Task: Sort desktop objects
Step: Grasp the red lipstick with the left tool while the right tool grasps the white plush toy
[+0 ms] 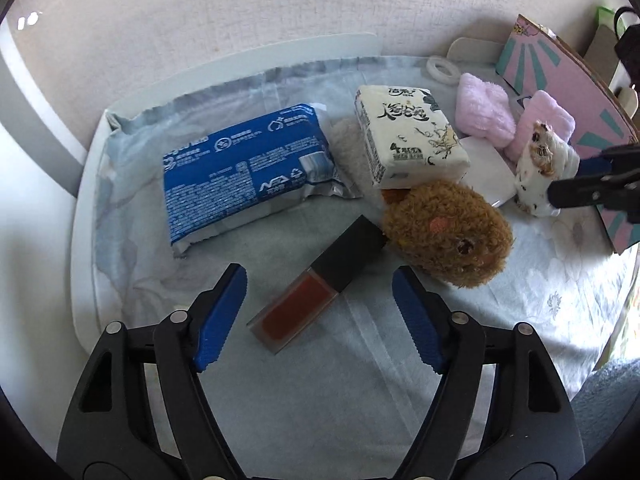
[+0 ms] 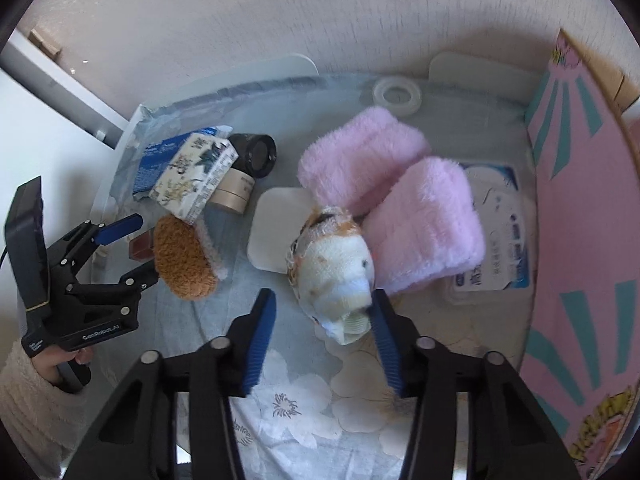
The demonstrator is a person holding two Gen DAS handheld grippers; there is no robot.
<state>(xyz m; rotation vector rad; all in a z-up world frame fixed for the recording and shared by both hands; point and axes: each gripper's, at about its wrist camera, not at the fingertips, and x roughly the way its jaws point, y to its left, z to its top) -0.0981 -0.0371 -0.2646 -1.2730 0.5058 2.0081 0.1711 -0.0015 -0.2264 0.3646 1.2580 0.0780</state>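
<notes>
A lip gloss tube [image 1: 316,284] with a black cap and red fill lies on the pale floral cloth [image 1: 320,380]. My left gripper [image 1: 320,272] hangs over it, open, a blue pad on each side and neither touching it. A brown plush toy [image 1: 448,236] lies just right of the cap. My right gripper [image 2: 323,294] stands open around a white and orange plush toy [image 2: 332,264]. Its right pad [image 2: 384,332] rests against the toy, and the left pad stands clear of it. In the right wrist view, a hand holds the left gripper [image 2: 146,245] at the far left.
A blue wipes pack [image 1: 244,176] and a tissue pack [image 1: 408,136] lie behind the tube. Two pink towels [image 2: 360,164] [image 2: 428,224], a white pad [image 2: 276,232], a black cylinder [image 2: 258,154], a tape roll [image 2: 234,194] and a clear ring [image 2: 396,96] sit further back. A pink box [image 2: 580,220] walls the right side.
</notes>
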